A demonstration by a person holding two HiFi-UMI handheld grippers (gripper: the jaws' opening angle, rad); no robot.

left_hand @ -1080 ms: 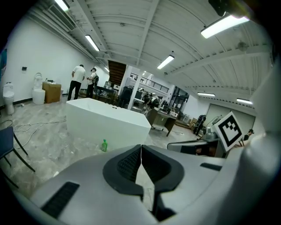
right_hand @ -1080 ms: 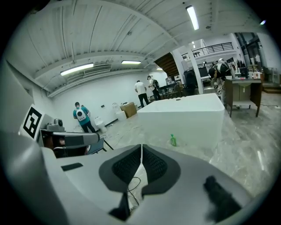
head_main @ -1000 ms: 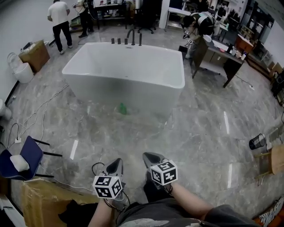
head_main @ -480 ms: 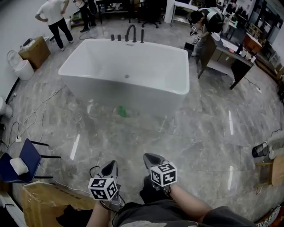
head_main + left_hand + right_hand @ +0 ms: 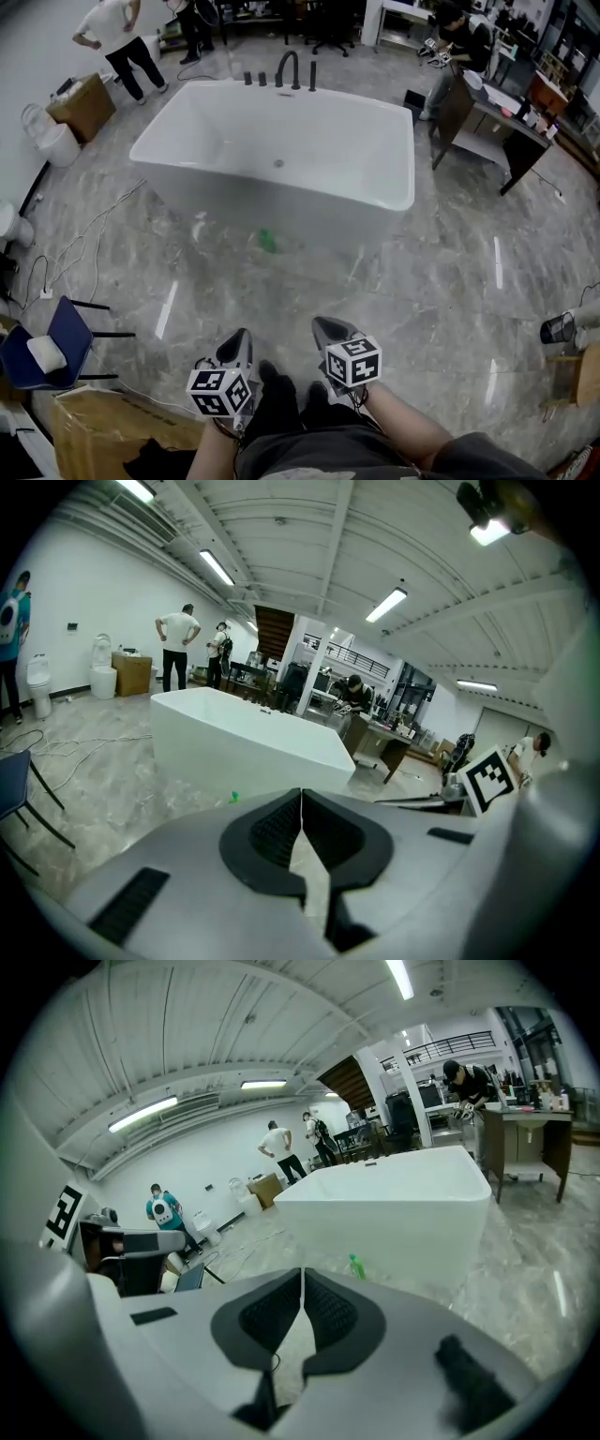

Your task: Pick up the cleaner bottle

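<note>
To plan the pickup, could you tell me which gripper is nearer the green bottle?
Neither clearly: the left gripper and right gripper sit side by side, both well short of the green bottle, which is ahead, roughly between them, before the bathtub.

the small green cleaner bottle [image 5: 267,241] on the grey marble floor [image 5: 422,281] before the white bathtub [image 5: 281,159] is too small to show its cap, label or whether it stands or lies. the brown cardboard box [image 5: 94,422] is cut off by the head view's bottom edge.
</note>
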